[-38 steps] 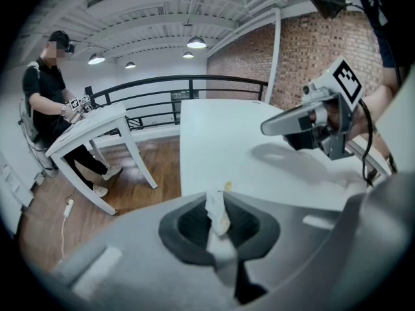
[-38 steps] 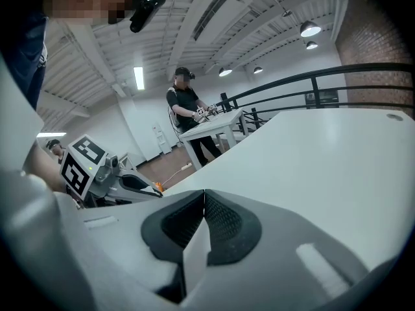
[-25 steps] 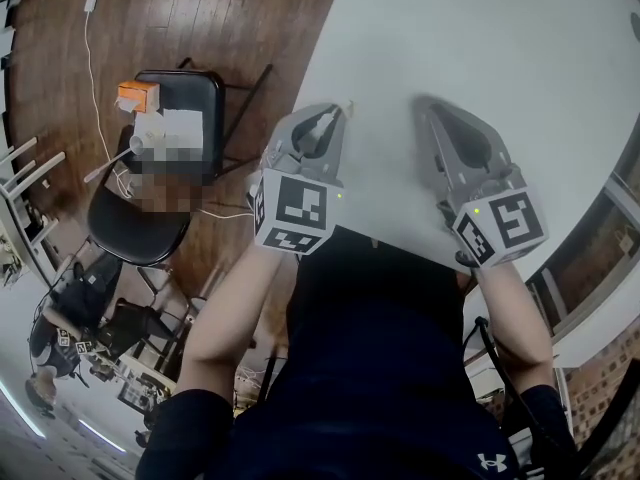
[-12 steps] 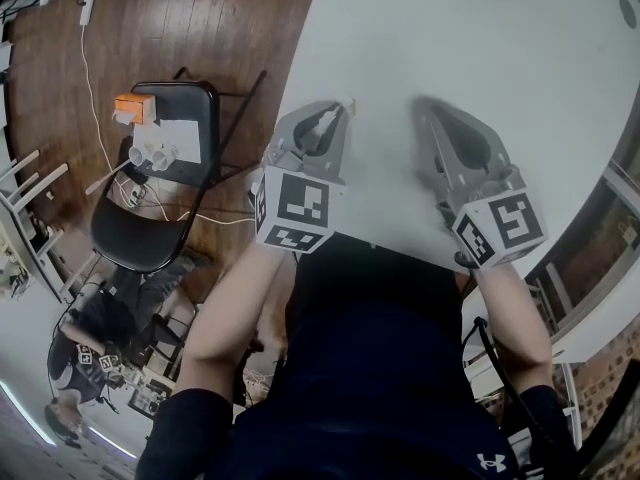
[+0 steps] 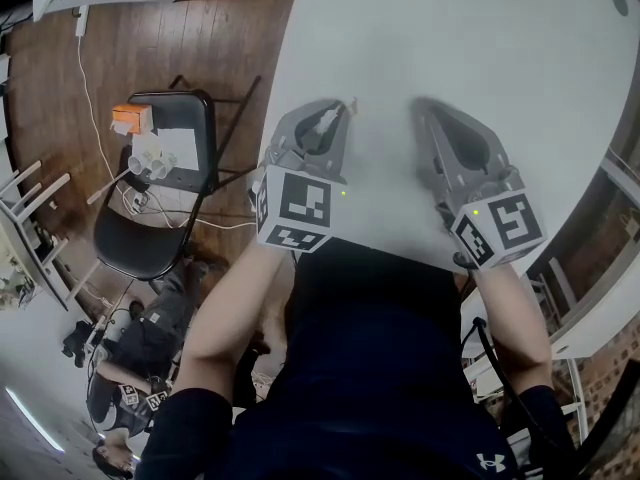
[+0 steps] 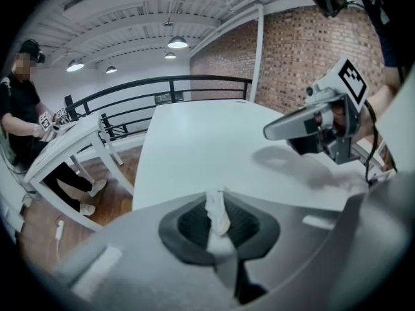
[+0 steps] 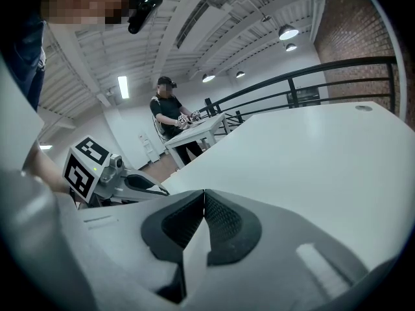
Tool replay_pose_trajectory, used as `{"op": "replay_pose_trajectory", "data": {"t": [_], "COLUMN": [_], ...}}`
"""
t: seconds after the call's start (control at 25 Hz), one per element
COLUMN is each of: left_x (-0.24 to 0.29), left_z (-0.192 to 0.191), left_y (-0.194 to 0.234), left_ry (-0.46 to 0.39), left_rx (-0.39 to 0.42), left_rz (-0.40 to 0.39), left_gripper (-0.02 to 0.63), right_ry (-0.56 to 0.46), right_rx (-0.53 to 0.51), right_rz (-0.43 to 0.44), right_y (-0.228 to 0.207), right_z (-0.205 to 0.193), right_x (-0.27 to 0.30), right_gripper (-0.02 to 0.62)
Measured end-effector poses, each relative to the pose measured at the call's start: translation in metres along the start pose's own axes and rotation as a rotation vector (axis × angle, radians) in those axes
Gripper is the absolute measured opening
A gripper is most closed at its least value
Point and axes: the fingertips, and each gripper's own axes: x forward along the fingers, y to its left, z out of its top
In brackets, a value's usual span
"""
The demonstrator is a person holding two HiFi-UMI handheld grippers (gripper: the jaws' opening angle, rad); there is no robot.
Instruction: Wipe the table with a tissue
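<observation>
My left gripper (image 5: 345, 108) hovers over the near left edge of the white table (image 5: 470, 48), shut on a small white tissue (image 6: 216, 209) that sticks up between its dark pads; a wisp of the tissue (image 5: 350, 102) shows at the tip in the head view. My right gripper (image 5: 422, 108) hangs beside it over the table, jaws pressed together with nothing between them. In the left gripper view the right gripper (image 6: 269, 133) points left above the tabletop (image 6: 207, 154). In the right gripper view the left gripper (image 7: 162, 190) lies low at the left.
A black folding chair (image 5: 160, 188) with an orange box (image 5: 130, 118) and small cups stands on the wooden floor left of the table. A person sits at another white table (image 6: 61, 144) farther off. A black railing (image 6: 162, 86) and a brick wall (image 6: 305, 50) bound the room.
Both grippers keep their places over the table edge. The head camera has shifted, so the chair and floor have slid in the view.
</observation>
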Motion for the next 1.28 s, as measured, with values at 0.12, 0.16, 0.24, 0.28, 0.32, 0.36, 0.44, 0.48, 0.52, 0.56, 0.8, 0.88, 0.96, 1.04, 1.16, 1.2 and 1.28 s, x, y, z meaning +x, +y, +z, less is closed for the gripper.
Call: {"op": "replay_pose_trajectory", "data": {"t": [0.12,0.16,0.24,0.28,0.32,0.36,0.44,0.48,0.52,0.56,0.8,0.88,0.96,1.04,1.16,1.2,1.28], "left_x": [0.003,0.004,0.006,0.007,0.008,0.009,0.008,0.007,0.003,-0.002,-0.054,-0.076,-0.098,-0.12,-0.157,-0.17,-0.194], "left_z": [0.003,0.004,0.006,0.006,0.007,0.007,0.009,0.011,0.014,0.018,0.027,0.022,0.016,0.011,0.004,0.001,-0.004], "left_y": [-0.003,-0.003,-0.004,-0.005,-0.005,-0.005,-0.004,-0.003,-0.003,-0.003,-0.013,-0.017,-0.021,-0.022,-0.023,-0.024,-0.024], "left_ry": [-0.001,-0.001,0.0,0.001,0.002,0.002,-0.006,-0.02,-0.041,-0.065,-0.185,-0.207,-0.23,-0.258,-0.29,-0.298,-0.315], "left_rx": [0.006,0.008,0.012,0.012,0.008,0.0,-0.028,-0.045,-0.063,-0.079,-0.152,-0.174,-0.194,-0.216,-0.245,-0.253,-0.27], "left_rz": [-0.002,-0.003,-0.004,-0.005,-0.006,-0.007,-0.001,0.006,0.014,0.021,0.015,0.016,0.031,0.052,0.081,0.093,0.12], "left_gripper": [0.018,0.018,0.018,0.018,0.018,0.018,0.018,0.018,0.018,0.018,0.018,0.018,0.018,0.018,0.018,0.018,0.018], "right_ry": [0.002,0.002,0.003,0.002,0.001,0.0,-0.003,-0.005,-0.006,-0.007,-0.004,-0.005,-0.01,-0.012,-0.016,-0.017,-0.019], "right_rx": [0.005,0.006,0.007,0.007,0.005,0.003,-0.007,-0.012,-0.018,-0.023,-0.043,-0.055,-0.07,-0.094,-0.113,-0.117,-0.125], "right_rz": [-0.005,-0.007,-0.01,-0.01,-0.011,-0.011,-0.009,-0.006,-0.004,-0.001,0.011,0.022,0.036,0.052,0.063,0.066,0.073], "right_y": [-0.004,-0.005,-0.006,-0.007,-0.006,-0.006,-0.003,-0.001,0.001,0.004,0.026,0.037,0.05,0.064,0.087,0.094,0.109], "right_z": [-0.001,-0.002,-0.001,-0.001,0.0,0.002,0.005,0.007,0.008,0.01,0.014,0.018,0.023,0.029,0.035,0.036,0.038], "right_x": [-0.003,-0.004,-0.006,-0.007,-0.008,-0.009,-0.011,-0.012,-0.013,-0.013,-0.014,-0.014,-0.015,-0.017,-0.024,-0.027,-0.033], "right_gripper": [0.011,0.011,0.011,0.011,0.011,0.011,0.011,0.011,0.011,0.011,0.011,0.011,0.011,0.011,0.011,0.011,0.011]}}
